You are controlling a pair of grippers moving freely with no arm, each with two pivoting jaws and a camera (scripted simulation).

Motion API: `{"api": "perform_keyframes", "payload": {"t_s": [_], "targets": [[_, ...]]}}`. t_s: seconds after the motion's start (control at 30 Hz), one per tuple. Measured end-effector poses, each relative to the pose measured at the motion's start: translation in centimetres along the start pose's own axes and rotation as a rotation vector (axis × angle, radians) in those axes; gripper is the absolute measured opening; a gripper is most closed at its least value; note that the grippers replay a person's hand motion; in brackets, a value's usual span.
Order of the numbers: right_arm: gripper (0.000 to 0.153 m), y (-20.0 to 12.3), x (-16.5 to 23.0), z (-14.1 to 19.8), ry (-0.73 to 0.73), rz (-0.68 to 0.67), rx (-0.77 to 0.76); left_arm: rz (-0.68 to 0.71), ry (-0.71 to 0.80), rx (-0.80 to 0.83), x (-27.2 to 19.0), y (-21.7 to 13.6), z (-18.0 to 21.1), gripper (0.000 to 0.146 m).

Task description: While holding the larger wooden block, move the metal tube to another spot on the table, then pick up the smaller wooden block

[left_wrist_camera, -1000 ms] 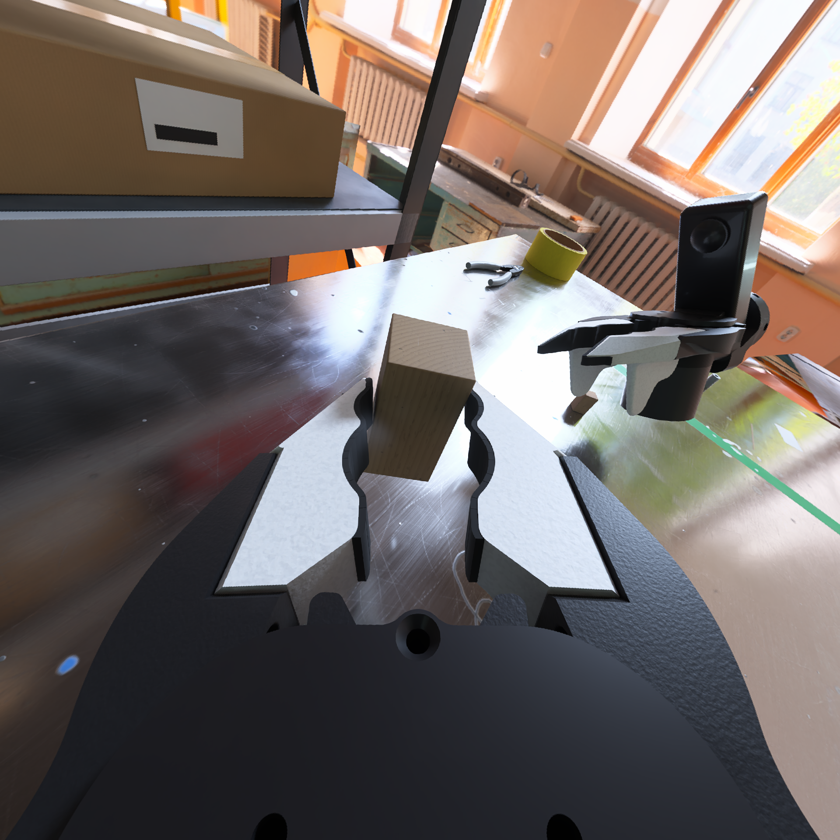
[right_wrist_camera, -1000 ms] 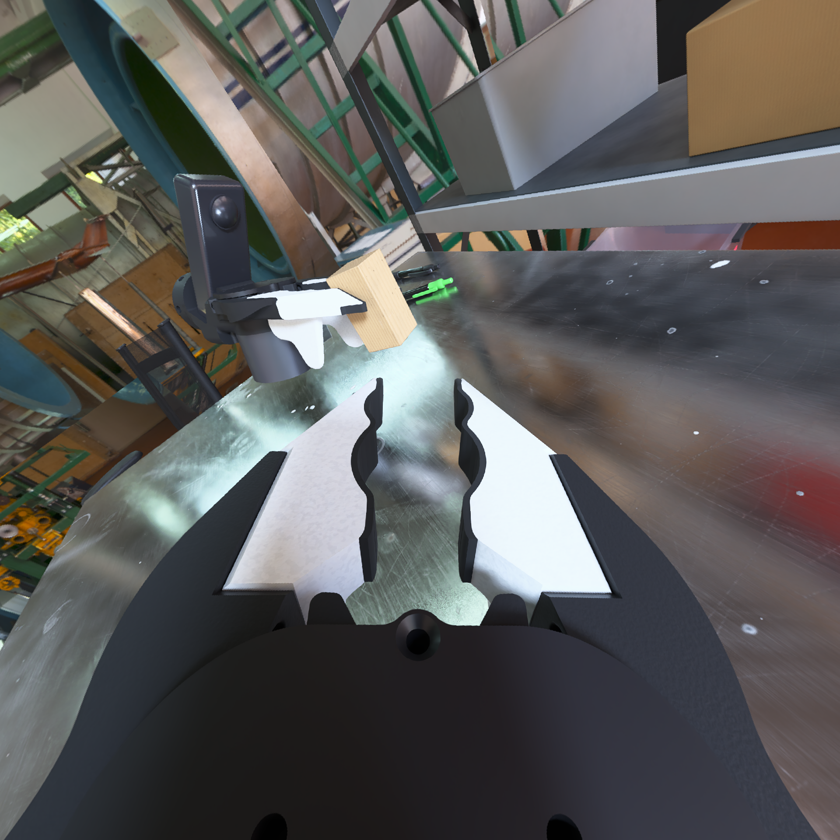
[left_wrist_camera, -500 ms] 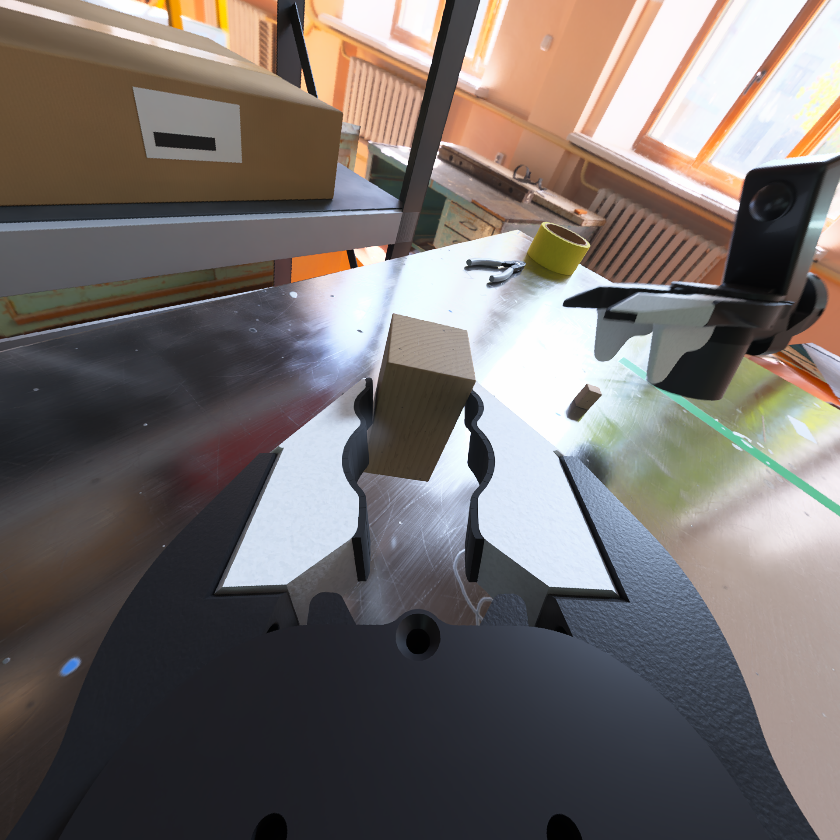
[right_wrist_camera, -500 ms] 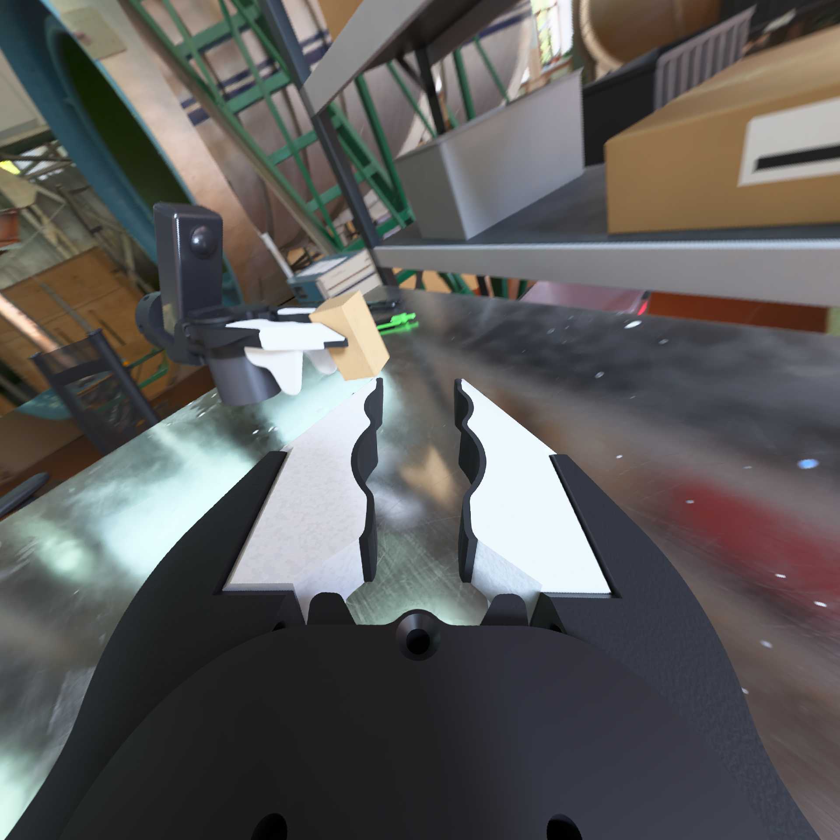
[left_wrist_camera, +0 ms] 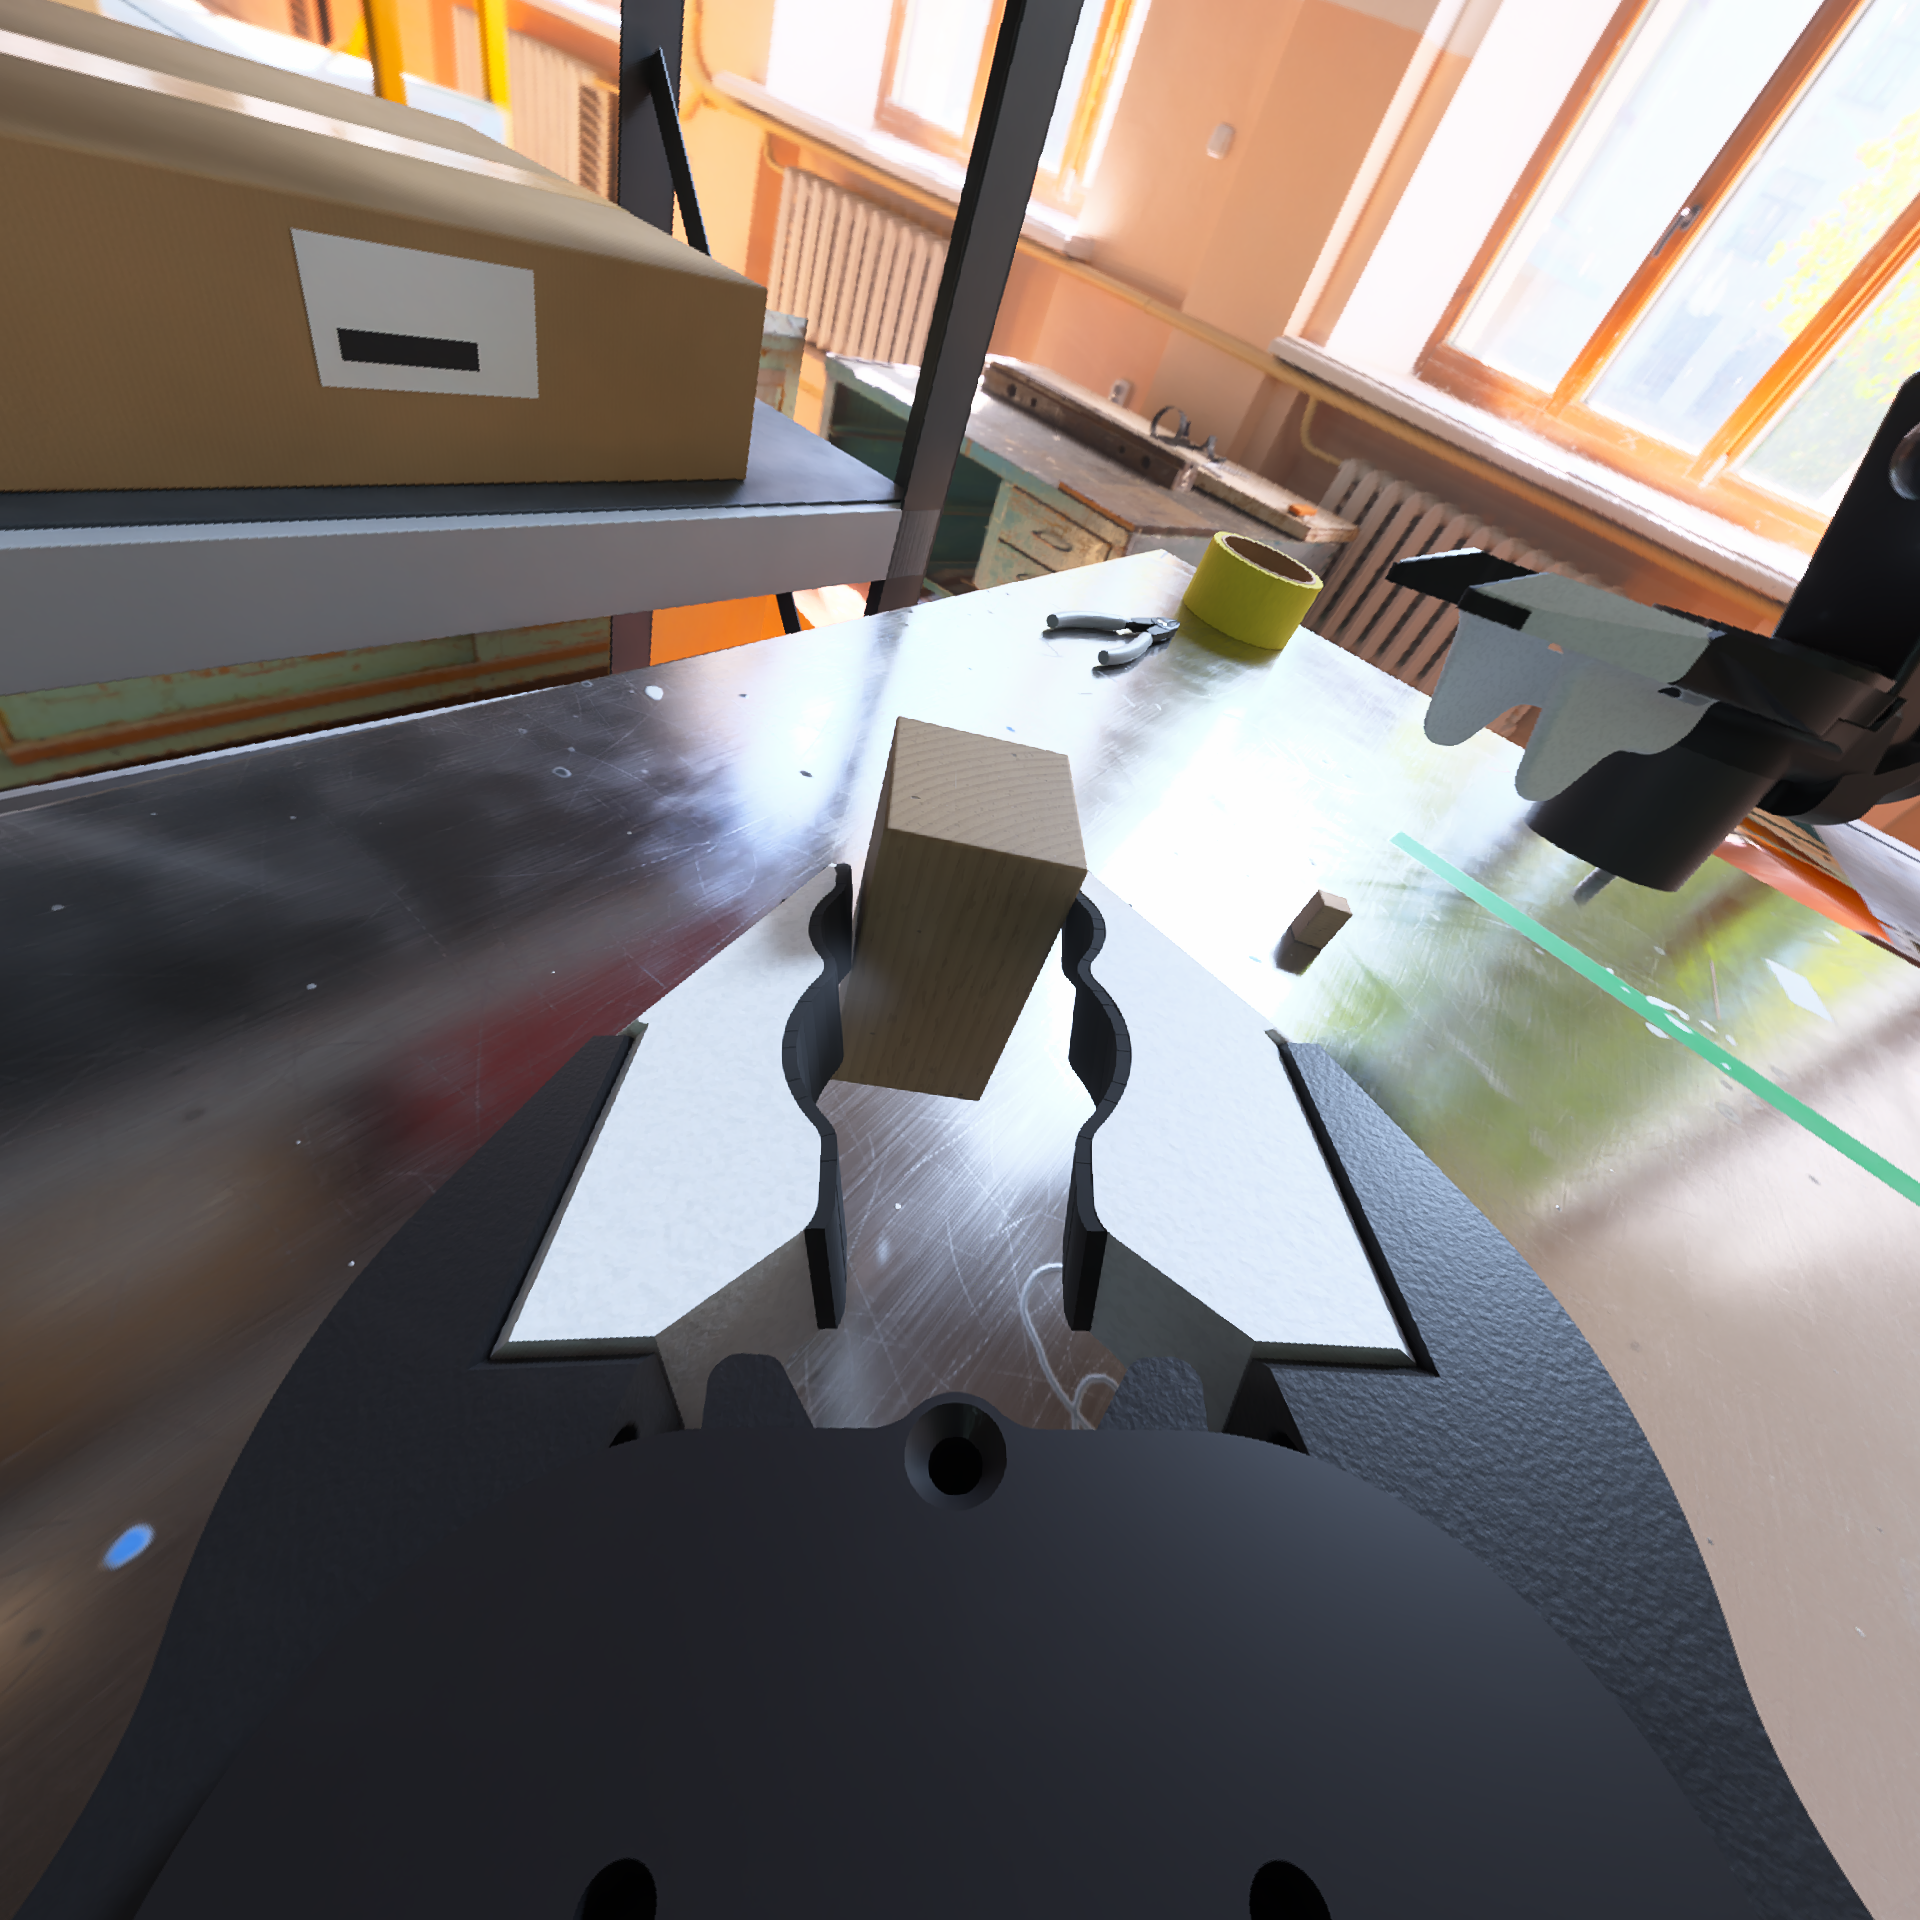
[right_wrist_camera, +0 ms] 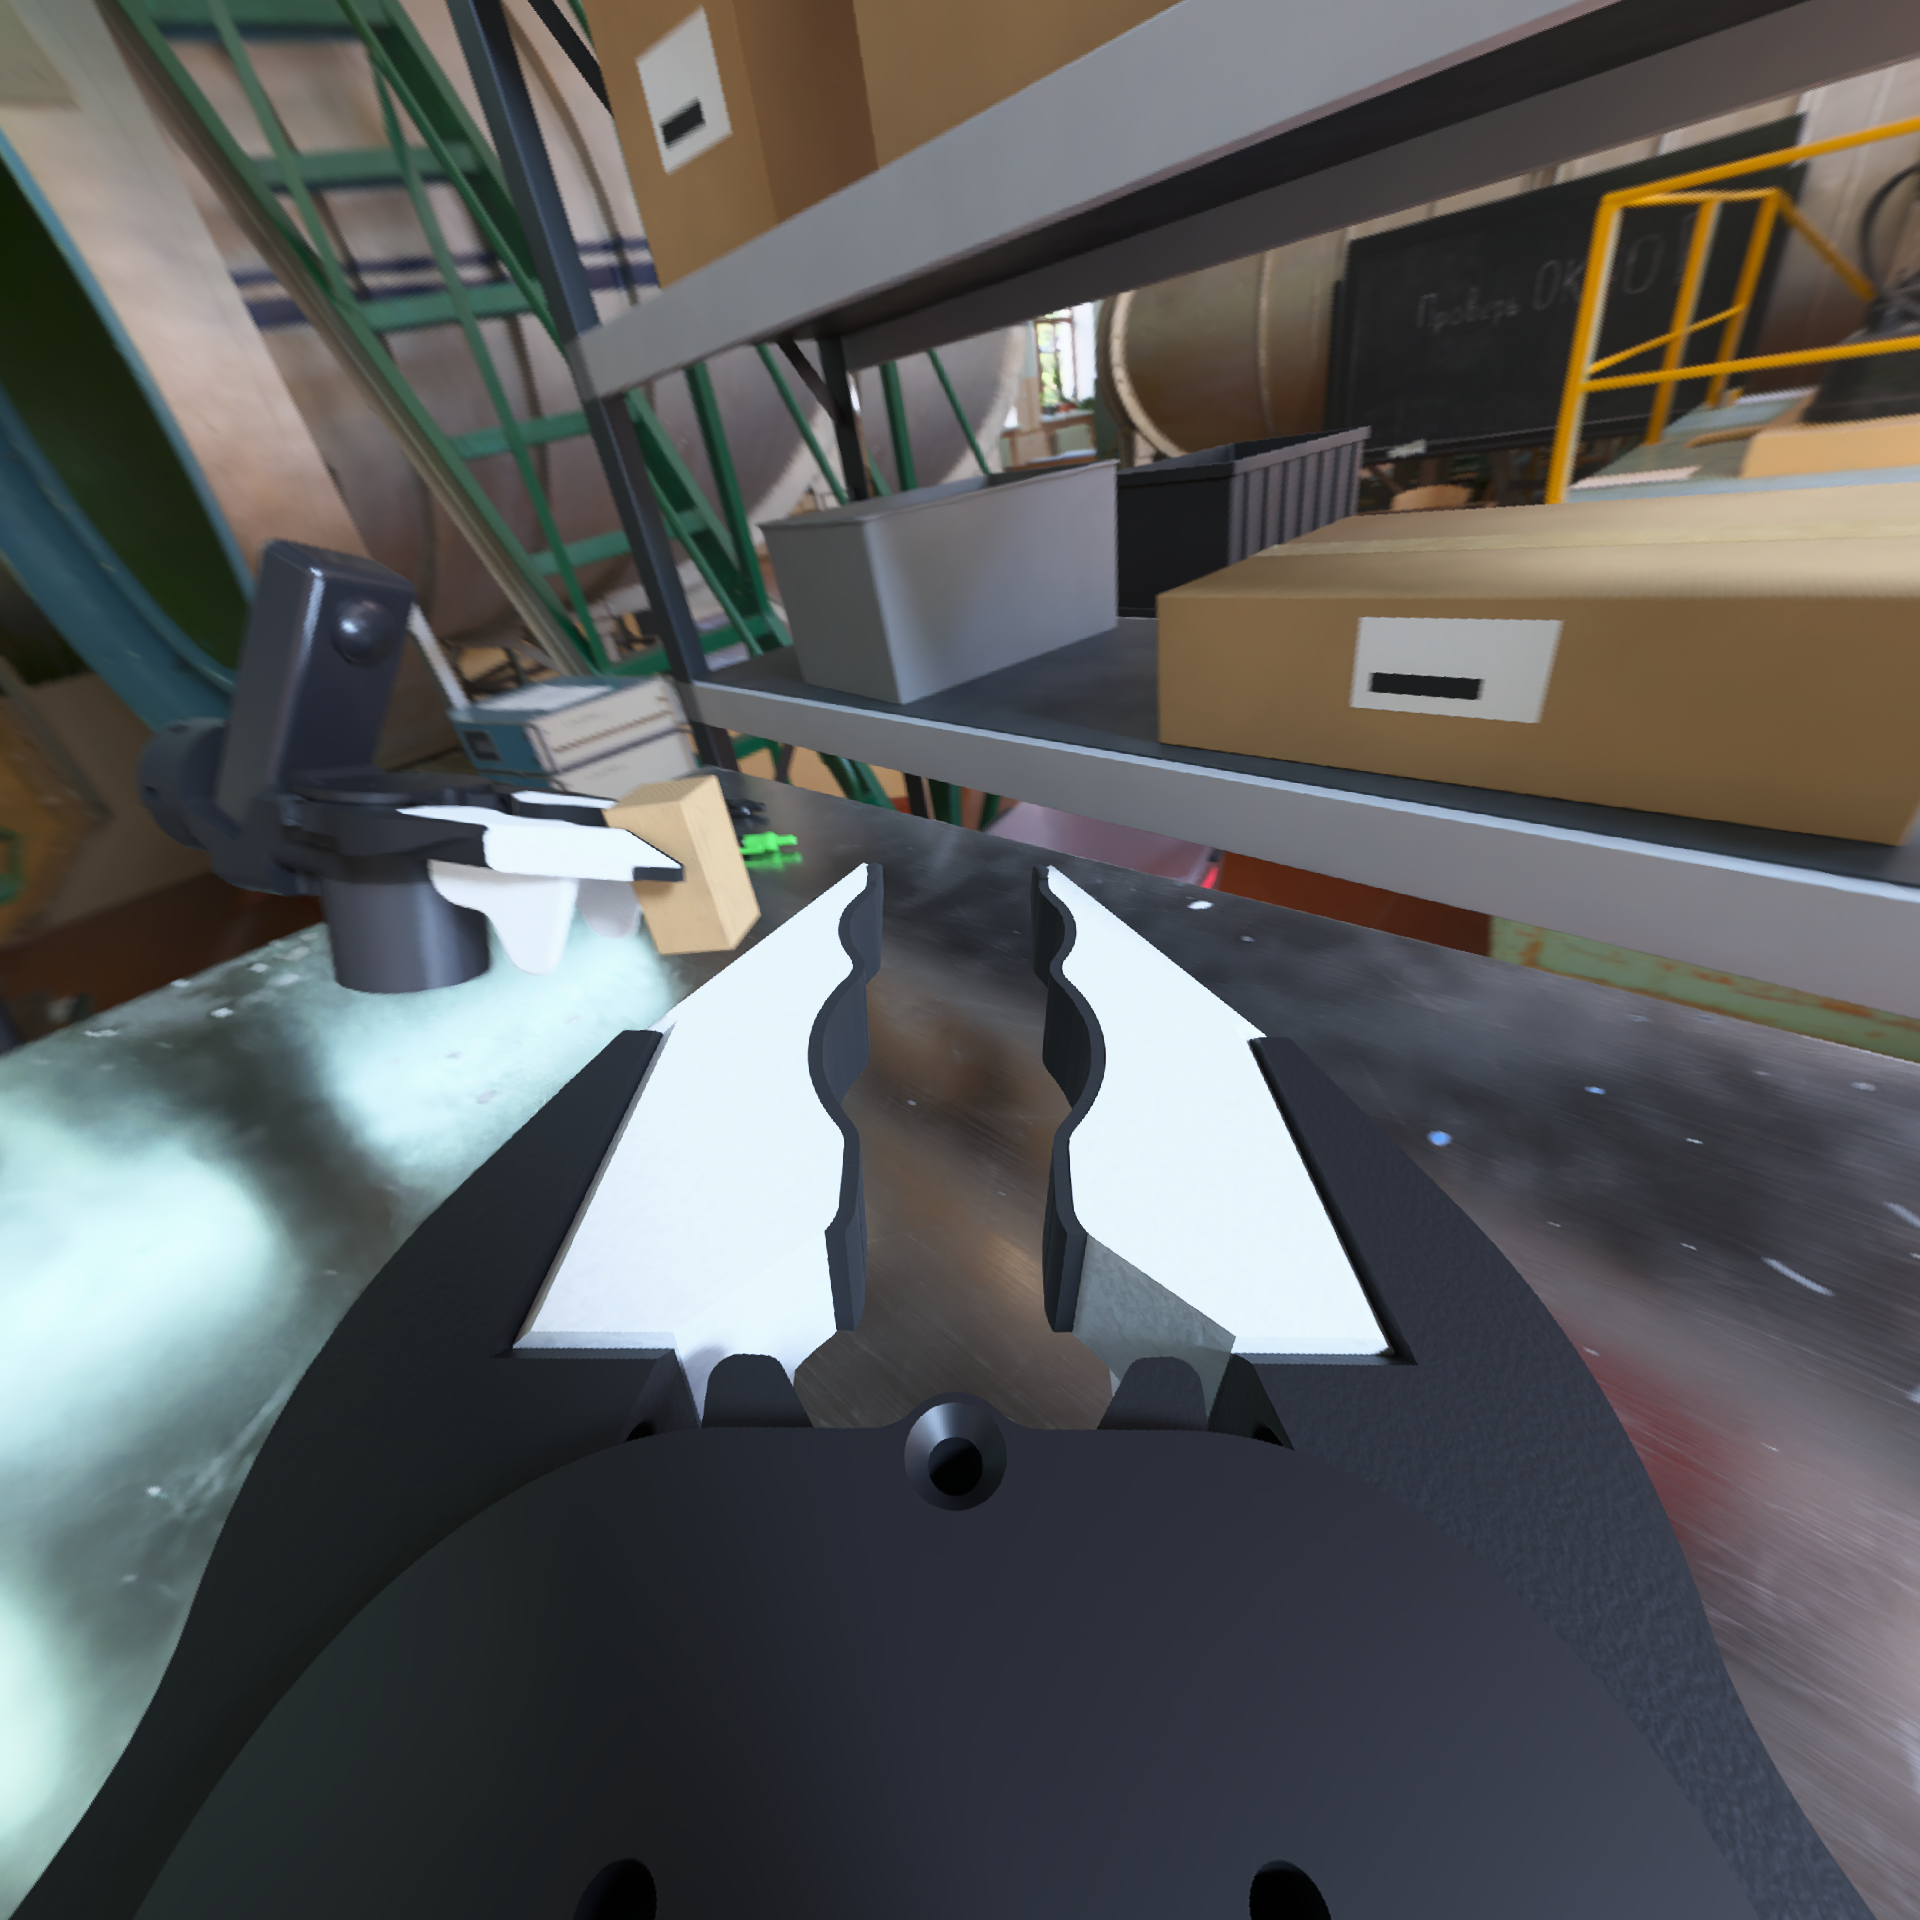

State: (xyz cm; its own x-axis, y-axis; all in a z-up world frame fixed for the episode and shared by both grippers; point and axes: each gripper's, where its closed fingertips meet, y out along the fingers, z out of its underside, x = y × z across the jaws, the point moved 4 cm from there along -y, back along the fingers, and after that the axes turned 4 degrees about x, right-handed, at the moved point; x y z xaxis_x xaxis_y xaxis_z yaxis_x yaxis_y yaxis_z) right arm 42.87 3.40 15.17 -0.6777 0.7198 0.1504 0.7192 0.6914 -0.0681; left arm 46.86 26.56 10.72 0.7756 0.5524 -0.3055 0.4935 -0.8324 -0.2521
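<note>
My left gripper (left_wrist_camera: 961, 899) is shut on the larger wooden block (left_wrist_camera: 966, 914) and holds it tilted above the metal table (left_wrist_camera: 416, 935). The smaller wooden block (left_wrist_camera: 1314, 923) lies on the table to the right, apart from both grippers. My right gripper (left_wrist_camera: 1455, 665) hovers above and to the right of it. In the right wrist view my right gripper (right_wrist_camera: 956, 878) is open and empty above the table. That view also shows the left gripper (right_wrist_camera: 623, 852) with its block (right_wrist_camera: 691, 878) at the left. I cannot pick out the metal tube; a thin grey stub (left_wrist_camera: 1590, 885) shows under the right gripper's body.
A shelf (left_wrist_camera: 447, 540) with a cardboard box (left_wrist_camera: 364, 312) overhangs the table's far side, with a dark post (left_wrist_camera: 966, 312). A yellow tape roll (left_wrist_camera: 1252, 587) and pliers (left_wrist_camera: 1117, 634) lie at the far corner. A green line (left_wrist_camera: 1662, 1023) crosses the table. A grey bin (right_wrist_camera: 945, 582) stands on the shelf.
My right gripper has risen and drawn away to the right from the smaller block, and has tilted up towards the shelves. My left gripper has stayed still with the larger block.
</note>
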Motion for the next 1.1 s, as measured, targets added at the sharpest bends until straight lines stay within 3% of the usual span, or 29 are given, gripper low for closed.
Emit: {"api": "perform_keyframes", "payload": {"t_s": [0.47,0.8,1.1], "targets": [[0.026,-2.6,-1.9,0.0,0.035,0.060,-0.048,-0.008,0.039,0.019,-0.4,0.3,0.2,0.040],[0.026,-2.7,-1.8,0.1,0.064,0.039,-0.055,-0.012,0.047,0.032,-0.4,0.4,0.4,0.040],[0.045,-2.8,-2.1,0.1,0.090,0.039,-0.061,-0.017,0.051,0.039,-0.3,0.5,0.5,0.040]]}}
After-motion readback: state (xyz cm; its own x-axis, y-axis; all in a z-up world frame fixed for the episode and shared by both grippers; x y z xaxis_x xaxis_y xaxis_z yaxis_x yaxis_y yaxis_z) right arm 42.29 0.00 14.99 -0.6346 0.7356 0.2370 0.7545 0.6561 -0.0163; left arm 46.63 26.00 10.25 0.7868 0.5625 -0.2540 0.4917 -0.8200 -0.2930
